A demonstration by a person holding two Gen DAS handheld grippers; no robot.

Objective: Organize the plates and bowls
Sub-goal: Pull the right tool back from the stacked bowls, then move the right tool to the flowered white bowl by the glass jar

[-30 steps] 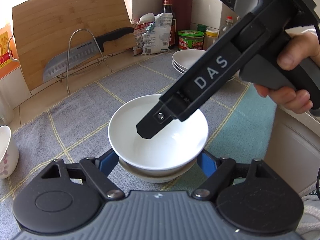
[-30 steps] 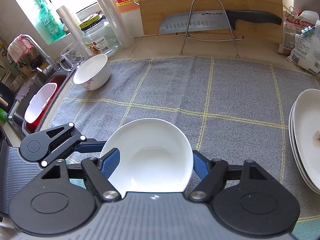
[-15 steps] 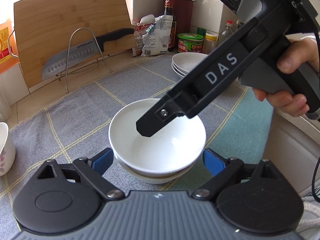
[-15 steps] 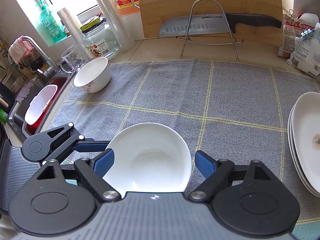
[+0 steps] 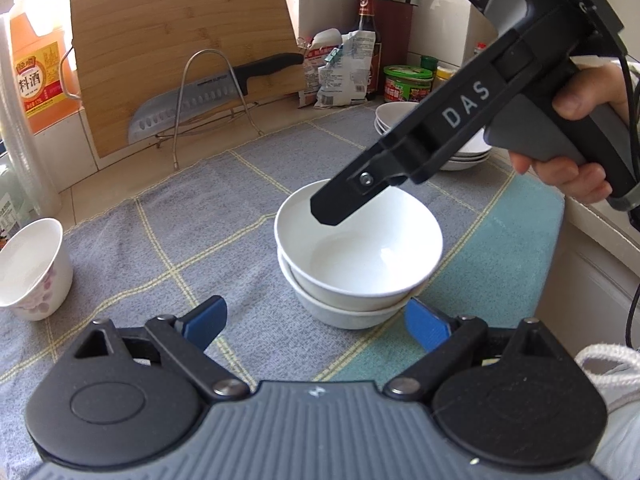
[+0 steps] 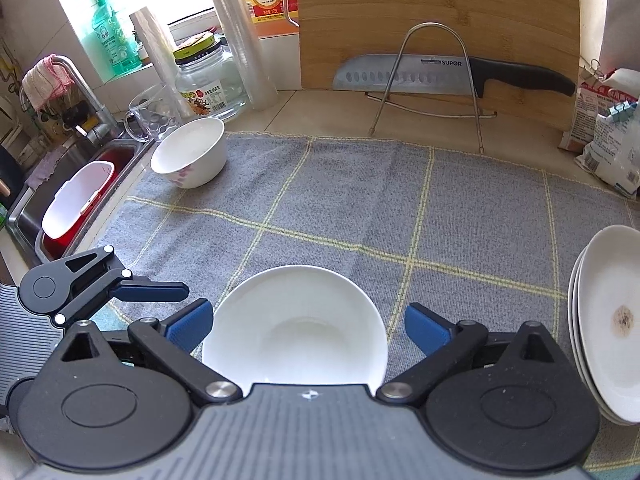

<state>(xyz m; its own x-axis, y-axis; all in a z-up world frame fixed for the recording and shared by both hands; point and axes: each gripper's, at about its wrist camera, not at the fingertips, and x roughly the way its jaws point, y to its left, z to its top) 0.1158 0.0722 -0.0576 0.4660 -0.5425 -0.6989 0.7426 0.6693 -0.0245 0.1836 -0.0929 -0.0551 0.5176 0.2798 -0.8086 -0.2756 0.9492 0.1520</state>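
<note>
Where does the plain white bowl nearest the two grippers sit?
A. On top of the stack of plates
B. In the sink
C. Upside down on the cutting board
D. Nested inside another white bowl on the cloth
D: the left wrist view shows the white bowl sitting upright inside a second bowl on the checked cloth.

Each gripper has a ribbed grey housing, two round black discs and black linkage arms pinned with silver screws, ending in blue fingertip pads (image 5: 206, 318). Above the stacked white bowls (image 5: 358, 248), the right gripper (image 6: 306, 326) shows a black bar lettered "DAS", a grey handle in the person's hand (image 5: 580, 136), and a black cable.
</note>
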